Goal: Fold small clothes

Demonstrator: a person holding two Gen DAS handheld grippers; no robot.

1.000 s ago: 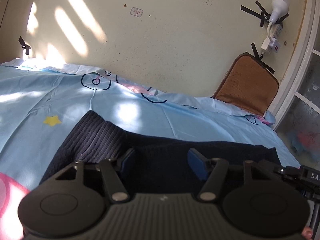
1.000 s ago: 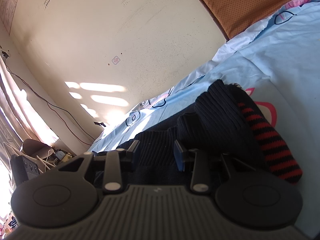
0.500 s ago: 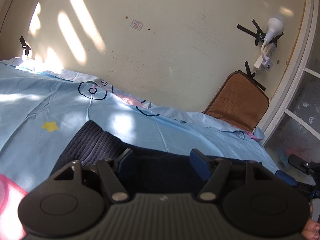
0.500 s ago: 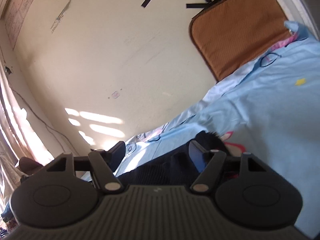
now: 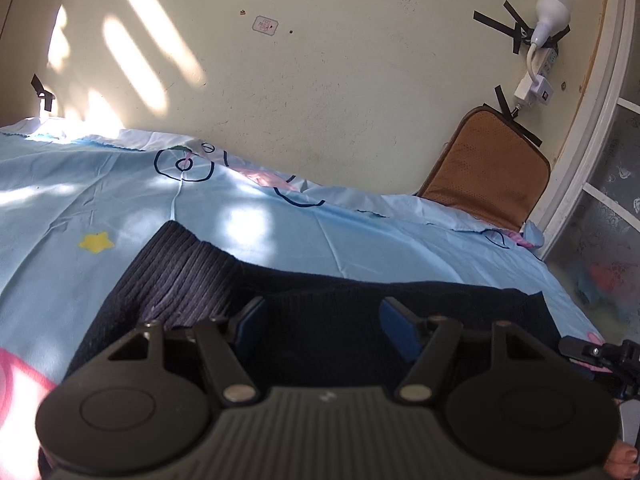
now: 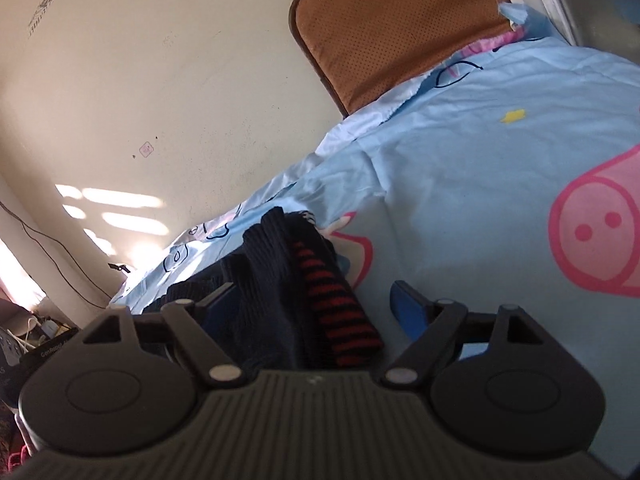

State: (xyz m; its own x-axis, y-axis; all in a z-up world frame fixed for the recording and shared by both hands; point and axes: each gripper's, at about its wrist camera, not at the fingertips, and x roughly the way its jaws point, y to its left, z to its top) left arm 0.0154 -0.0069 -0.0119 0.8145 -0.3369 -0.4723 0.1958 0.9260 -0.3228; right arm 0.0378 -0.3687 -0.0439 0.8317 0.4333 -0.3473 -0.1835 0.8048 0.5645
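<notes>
A dark navy knit garment (image 5: 328,300) lies folded on the light blue cartoon bedsheet (image 5: 100,200). Its ribbed part (image 5: 180,272) sticks out to the left. My left gripper (image 5: 322,320) hovers low over the garment's near edge, jaws apart, pads not pressing the flat fabric. In the right wrist view the same garment (image 6: 264,280) shows a red-and-black striped cuff (image 6: 340,320). My right gripper (image 6: 312,308) straddles this fold. Its jaws are opening wide and the blue pads (image 6: 406,312) stand clear of the cloth.
A brown cushion (image 5: 488,172) leans on the cream wall at the bed's far right corner, under a taped lamp and power strip (image 5: 540,56). A white window frame (image 5: 592,128) borders the right side. Cables and clutter (image 6: 36,328) sit beyond the bed's left end.
The right gripper's jaws have spread wide and come off the knit fold they pinched. That gripper has swung right, showing more sheet. The left gripper has barely moved.
</notes>
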